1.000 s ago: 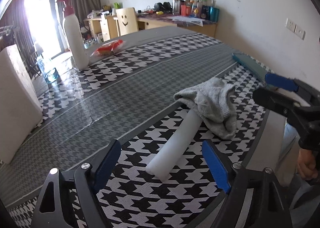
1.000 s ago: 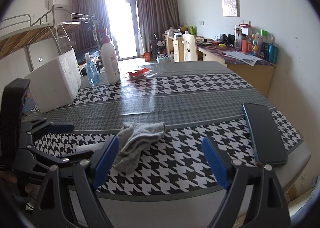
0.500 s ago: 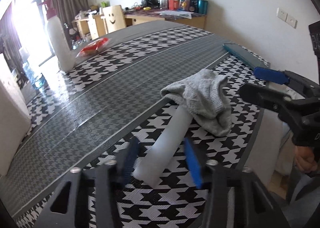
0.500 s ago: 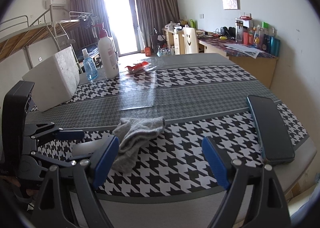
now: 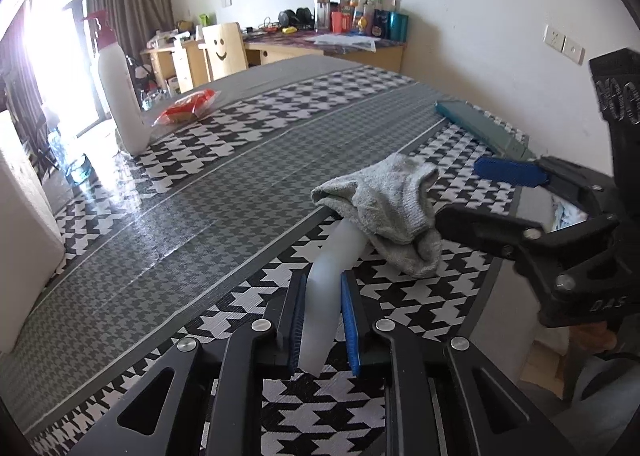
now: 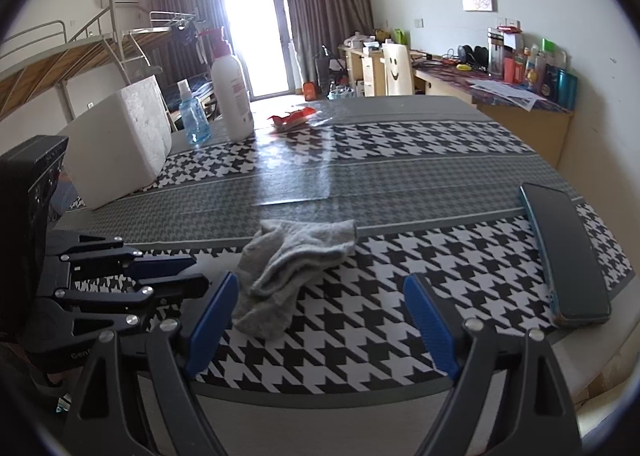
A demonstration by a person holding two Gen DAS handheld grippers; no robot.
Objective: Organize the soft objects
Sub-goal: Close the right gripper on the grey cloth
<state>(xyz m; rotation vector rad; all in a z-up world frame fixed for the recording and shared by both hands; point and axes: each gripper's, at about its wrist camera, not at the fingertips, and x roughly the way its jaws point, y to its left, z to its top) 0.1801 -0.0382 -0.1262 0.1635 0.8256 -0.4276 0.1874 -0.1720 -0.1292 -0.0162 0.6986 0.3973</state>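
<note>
Grip secured on the soft white tube; the sock was not yet handled.

My left gripper (image 5: 322, 320) had just been closing, and its blue pads (image 5: 297, 322) now pressed both sides of the near end of the soft white tube (image 5: 326, 288), which bent slightly where it was pinched. The tube's far end lay under the grey sock (image 5: 386, 212), which sat crumpled on the houndstooth tablecloth (image 5: 200, 184) near the table's front edge. To the right of the sock, my right gripper (image 6: 322, 322) stood wide apart with nothing between its pads, just short of the sock. Judged from this layout, only the first grasp was complete: tube and sock remained to be separated and placed. The dark phone (image 6: 564, 252) lay further right, untouched.
</note>
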